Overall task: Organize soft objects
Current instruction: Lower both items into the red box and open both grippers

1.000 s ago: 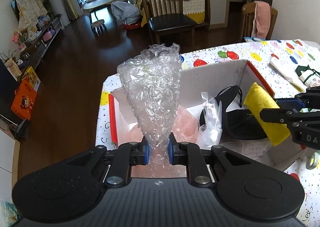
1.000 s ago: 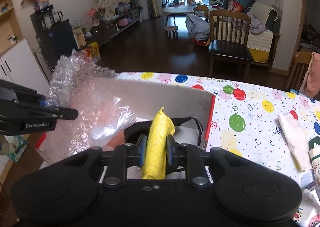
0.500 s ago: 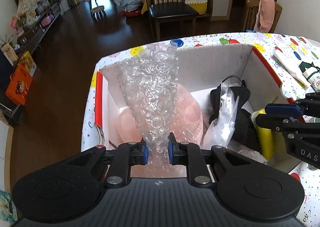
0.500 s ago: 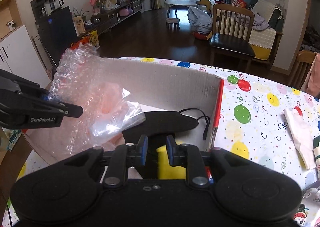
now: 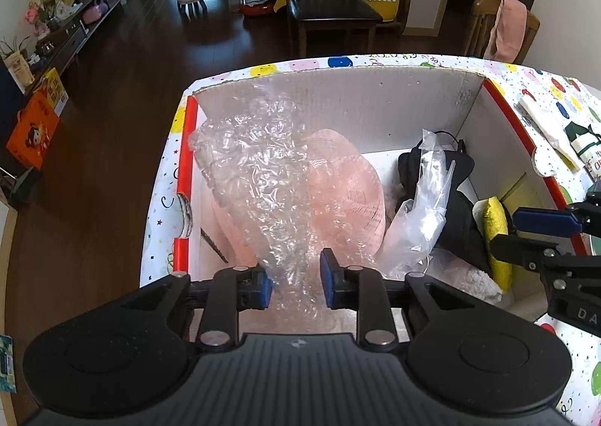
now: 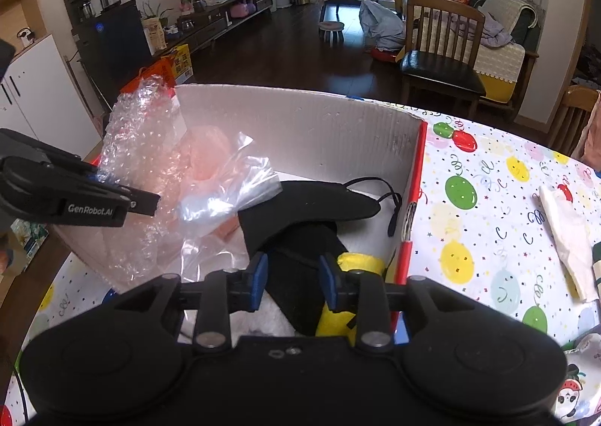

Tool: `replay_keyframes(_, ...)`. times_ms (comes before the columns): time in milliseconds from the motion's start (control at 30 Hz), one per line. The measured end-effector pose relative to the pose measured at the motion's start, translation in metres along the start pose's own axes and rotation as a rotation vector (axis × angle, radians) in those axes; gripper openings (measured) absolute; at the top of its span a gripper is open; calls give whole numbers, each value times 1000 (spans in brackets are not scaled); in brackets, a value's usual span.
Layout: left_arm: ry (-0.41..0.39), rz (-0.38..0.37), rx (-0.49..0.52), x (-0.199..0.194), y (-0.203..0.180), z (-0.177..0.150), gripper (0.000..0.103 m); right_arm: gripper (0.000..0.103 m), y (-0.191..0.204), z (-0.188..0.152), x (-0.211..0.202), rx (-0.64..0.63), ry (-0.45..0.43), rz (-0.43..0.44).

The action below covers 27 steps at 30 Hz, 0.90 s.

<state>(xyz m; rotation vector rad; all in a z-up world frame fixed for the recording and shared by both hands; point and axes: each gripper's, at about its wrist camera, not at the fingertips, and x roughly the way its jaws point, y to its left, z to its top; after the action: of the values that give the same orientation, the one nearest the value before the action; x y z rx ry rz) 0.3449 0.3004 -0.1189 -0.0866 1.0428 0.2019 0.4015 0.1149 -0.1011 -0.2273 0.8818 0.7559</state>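
Observation:
A cardboard box (image 5: 375,106) with red edges sits on the balloon-print tablecloth. My left gripper (image 5: 295,281) is open over its left part; the bubble wrap (image 5: 255,170) lies loose between the pads, resting on a pink item (image 5: 349,193). My right gripper (image 6: 293,279) is open over the box's right part. The yellow cloth (image 6: 349,298) sits in the box by its right pad, next to a black fabric item (image 6: 308,200). A clear plastic bag (image 5: 424,215) lies in the middle. The bubble wrap also shows in the right wrist view (image 6: 139,148).
A white cloth (image 6: 567,234) lies on the tablecloth (image 6: 488,200) right of the box. Wooden chairs (image 5: 330,1) stand beyond the table's far edge. The left edge of the table drops to dark floor (image 5: 94,125).
Both grippers have opened. The bubble wrap has dropped from upright into the box's left side. The yellow cloth has gone down into the box's right side and left the right gripper.

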Motion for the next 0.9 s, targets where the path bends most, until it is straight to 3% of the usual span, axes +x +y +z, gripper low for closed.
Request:
replay_keyframes(33, -4, 4, -4, -1, 0, -1, 32, 33, 0, 0, -2, -1, -2, 2)
replay_keyframes(67, -9, 8, -6, -3, 0, -1, 48, 34, -2, -1, -4, 0, -5, 6)
replay_keyframes(100, -13, 5, -7, -5, 0, -2, 73, 36, -3, 0, -6, 3, -8, 10)
replay_keyframes(133, -18, -2, -6, -7, 0, -3, 80, 39, -4, 0, -8, 8, -12, 14)
replay_keyframes(433, -69, -3, 22, -33, -8, -11, 81, 59, -11, 2, -35, 32, -62, 52)
replay_keyframes(900, -159, -91, -3, -85, -7, -25, 81, 71, -17, -13, -91, 59, -139, 91)
